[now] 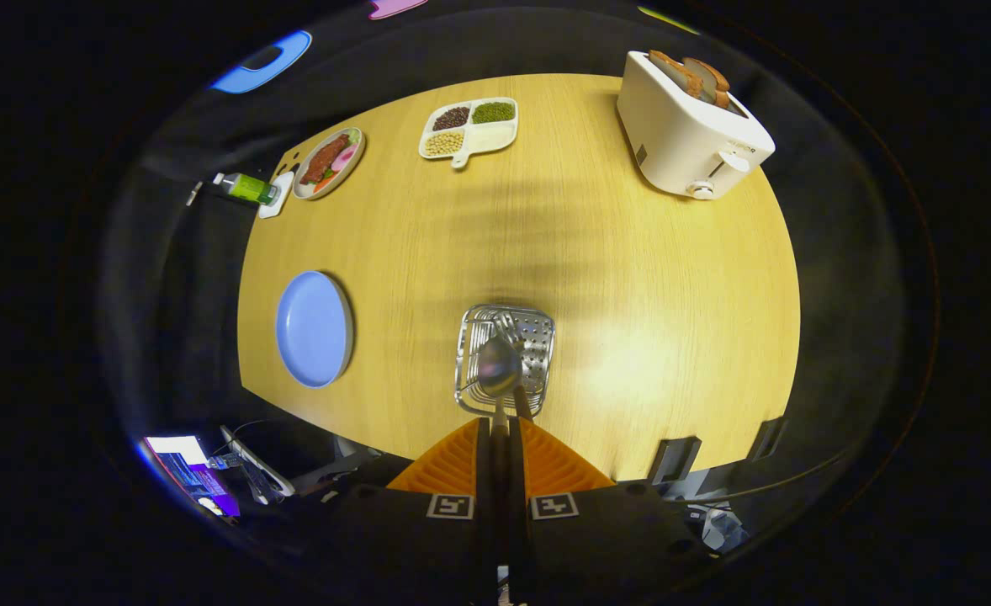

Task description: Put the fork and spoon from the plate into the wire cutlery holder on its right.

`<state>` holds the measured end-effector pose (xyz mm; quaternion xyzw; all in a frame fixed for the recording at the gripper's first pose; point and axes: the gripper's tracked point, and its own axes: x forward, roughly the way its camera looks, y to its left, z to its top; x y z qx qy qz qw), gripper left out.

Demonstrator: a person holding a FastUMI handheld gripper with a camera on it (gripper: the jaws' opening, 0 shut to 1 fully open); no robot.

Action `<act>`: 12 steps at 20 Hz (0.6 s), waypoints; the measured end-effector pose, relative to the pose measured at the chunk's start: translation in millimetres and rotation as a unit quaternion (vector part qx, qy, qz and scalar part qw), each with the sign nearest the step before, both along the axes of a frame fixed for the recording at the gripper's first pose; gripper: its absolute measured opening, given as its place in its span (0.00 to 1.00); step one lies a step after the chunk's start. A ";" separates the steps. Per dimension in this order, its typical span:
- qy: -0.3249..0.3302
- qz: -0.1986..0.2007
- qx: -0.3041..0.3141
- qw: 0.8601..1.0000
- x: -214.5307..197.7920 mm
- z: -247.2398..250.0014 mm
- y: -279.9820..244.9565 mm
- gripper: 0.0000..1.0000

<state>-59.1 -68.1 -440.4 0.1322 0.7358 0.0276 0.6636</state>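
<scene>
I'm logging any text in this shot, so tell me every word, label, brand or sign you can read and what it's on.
No text is readable.
Toaster: a small dark mark on its front, too blurred to read.
Green bottle: any label is too small to read.
Hand-held gripper: two square black-and-white pattern tags on its body, not text; its fingers are shut on the spoon over the wire cutlery holder.

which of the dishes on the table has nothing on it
The blue plate, left of the wire cutlery holder. The oval plate carries food and the divided tray holds beans. The gripper is shut on the spoon above the holder.
</scene>
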 end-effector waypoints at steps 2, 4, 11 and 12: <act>0.009 -0.004 -0.007 1.000 2.5 -15.2 1.3 0.10; 0.015 -0.010 -0.009 1.000 8.8 -26.5 5.4 0.10; 0.027 -0.023 -0.012 0.999 17.8 -49.9 14.1 0.11; 0.016 -0.029 -0.009 0.999 22.3 -49.6 15.3 0.12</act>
